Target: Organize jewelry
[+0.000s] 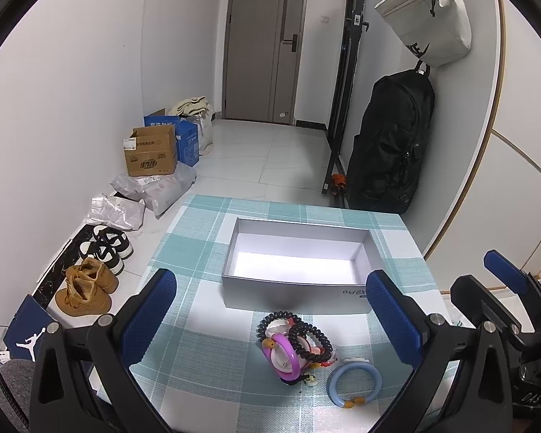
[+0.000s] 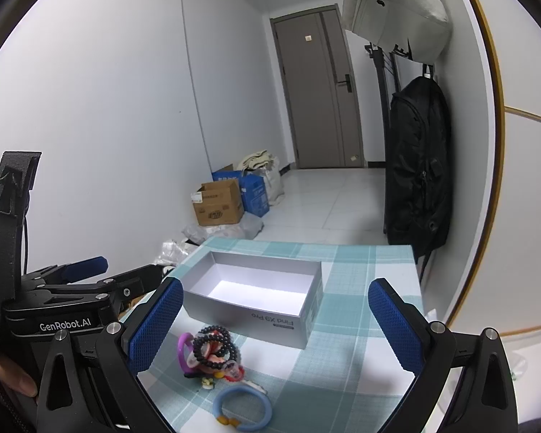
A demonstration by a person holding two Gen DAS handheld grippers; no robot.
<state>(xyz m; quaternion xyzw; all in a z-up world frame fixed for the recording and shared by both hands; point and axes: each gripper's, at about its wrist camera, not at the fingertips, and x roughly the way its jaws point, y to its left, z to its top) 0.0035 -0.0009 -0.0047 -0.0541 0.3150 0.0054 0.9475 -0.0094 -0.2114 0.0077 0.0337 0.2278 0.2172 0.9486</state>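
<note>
Blue-padded claws (image 1: 270,314) (image 2: 276,321) spread above bracelets (image 1: 295,342)

White walls (image 1: 90,72) are closing in a narrow hallway, and a grey-brown door (image 1: 263,43) is standing shut at the far end. Pale glossy floor tiles (image 1: 270,151) are catching the light. Along the left wall, cardboard boxes (image 1: 151,155), grey mailer bags (image 1: 155,187) and pairs of shoes (image 1: 97,263) are sitting in a row (tan boots nearest). On the right, a black backpack (image 1: 389,144) is hanging below a cream bag (image 1: 429,18). A teal checked cloth is covering the surface (image 1: 205,245).
</note>
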